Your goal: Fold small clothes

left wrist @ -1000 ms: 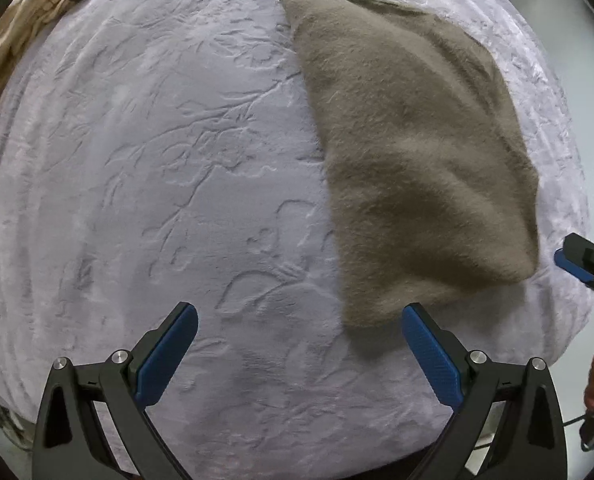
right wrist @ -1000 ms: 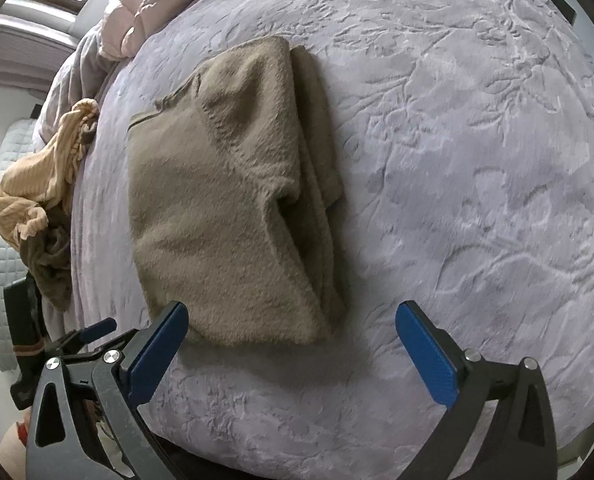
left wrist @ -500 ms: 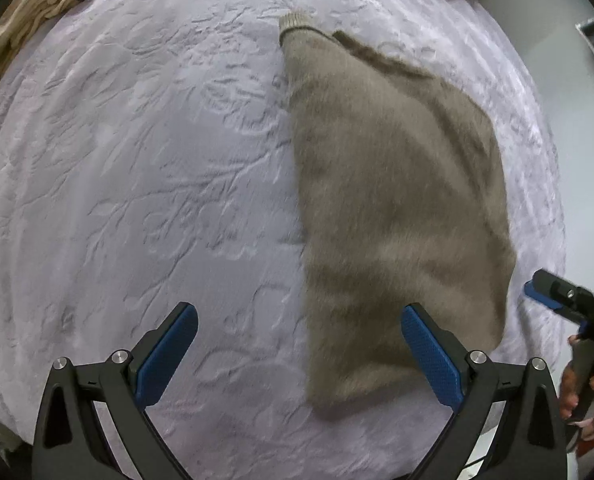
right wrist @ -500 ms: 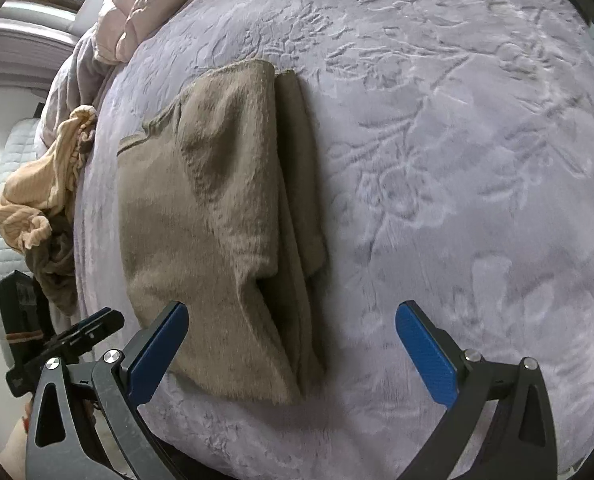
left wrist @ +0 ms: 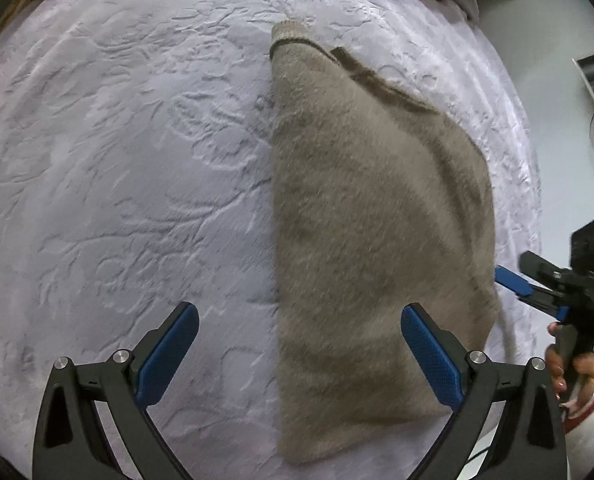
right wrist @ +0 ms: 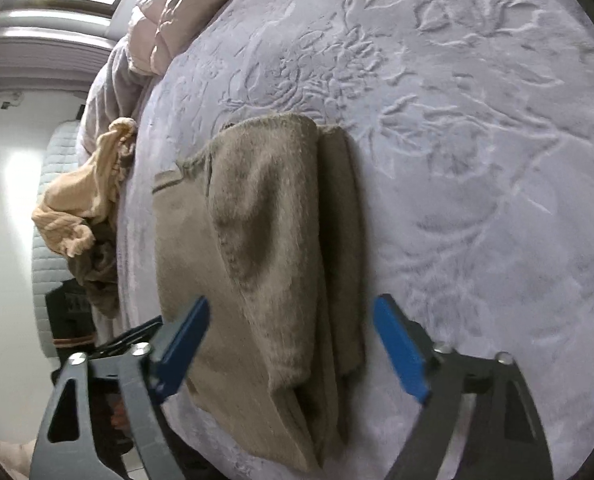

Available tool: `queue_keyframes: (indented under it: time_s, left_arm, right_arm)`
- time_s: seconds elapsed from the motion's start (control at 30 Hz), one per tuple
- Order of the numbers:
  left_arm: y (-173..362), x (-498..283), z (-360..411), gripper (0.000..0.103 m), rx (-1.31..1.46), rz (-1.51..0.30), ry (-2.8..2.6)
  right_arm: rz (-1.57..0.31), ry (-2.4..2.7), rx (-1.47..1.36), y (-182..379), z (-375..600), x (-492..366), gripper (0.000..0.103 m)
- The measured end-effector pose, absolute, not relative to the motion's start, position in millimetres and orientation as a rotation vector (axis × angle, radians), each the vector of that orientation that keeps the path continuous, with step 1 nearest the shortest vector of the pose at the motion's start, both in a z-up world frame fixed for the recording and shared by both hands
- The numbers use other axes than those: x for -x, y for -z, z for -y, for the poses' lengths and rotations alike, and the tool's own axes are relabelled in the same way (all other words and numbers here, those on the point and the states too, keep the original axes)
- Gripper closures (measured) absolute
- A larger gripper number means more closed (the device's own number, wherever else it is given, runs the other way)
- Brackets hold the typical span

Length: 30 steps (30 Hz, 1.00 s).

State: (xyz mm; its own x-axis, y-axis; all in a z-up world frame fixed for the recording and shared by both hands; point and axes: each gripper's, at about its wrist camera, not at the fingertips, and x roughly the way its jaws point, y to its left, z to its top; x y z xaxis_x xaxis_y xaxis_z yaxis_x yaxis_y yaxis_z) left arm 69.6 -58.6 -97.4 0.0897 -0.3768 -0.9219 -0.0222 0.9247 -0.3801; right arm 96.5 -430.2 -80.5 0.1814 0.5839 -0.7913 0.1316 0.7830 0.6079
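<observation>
The taupe sweater [right wrist: 265,264] lies on the bed [right wrist: 477,140] already doubled lengthwise, one sleeve laid over the body, straight ahead of the right gripper [right wrist: 291,344], whose spread jaws straddle its near end. The left gripper [left wrist: 299,356], also spread and holding nothing, has the sweater under its right finger. Judging by its long shape, a crosswise fold remains. The near hem is cut off in both views. The crumpled clothes [right wrist: 77,216] left of the right gripper look unfolded.
</observation>
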Motion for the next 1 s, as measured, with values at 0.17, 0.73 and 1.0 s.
queue_keyframes:
  time_s: [0.17,0.73,1.0]
  left_arm:
    - [105.2,-77.3,62.9,0.002,0.353,-1.483,0.346]
    - [122.0,-86.3,90.0,0.035,0.386,-1.441,0.430]
    - [79.6,-71.6,76.9,0.054,0.431,-1.352,0.534]
  right_arm:
    - [-1.416,-0.396,-0.633,102.0,428.4,-117.7,0.019]
    - [-1.386,-0.521,-0.841,137.1,410.2,-149.0,0.072]
    - [-1.327,-0.602,-0.945,95.8,388.7,-135.8,0.074]
